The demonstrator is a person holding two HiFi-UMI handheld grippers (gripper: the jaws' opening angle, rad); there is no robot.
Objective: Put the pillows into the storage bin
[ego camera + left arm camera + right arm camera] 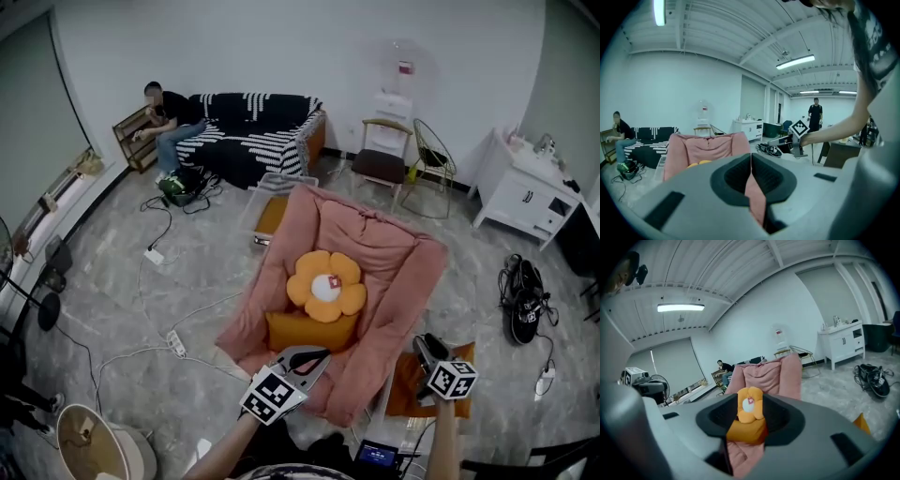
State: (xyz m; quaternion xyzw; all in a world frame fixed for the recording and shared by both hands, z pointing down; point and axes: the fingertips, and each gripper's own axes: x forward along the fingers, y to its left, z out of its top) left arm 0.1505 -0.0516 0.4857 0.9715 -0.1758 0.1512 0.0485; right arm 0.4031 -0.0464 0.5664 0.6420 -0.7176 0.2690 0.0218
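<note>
Left gripper (305,359), jaws seemingly together over the near rim of the pink chair (394,253), and right gripper (427,350), jaws apart and empty, are facing the flower pillow (325,286) and orange pillow (311,330) lying in its seat. The pickup is just beginning, and the next move is calling for a clamp on one pillow. The chair's raised sides are crowding the reach, and cables (178,342) are trailing at left.

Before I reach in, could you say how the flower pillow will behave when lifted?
The flower pillow looks plump, so probably light and squashy. Its petals may flop if pinched. On the soft pink chair, it might sink in when pushed.
</note>
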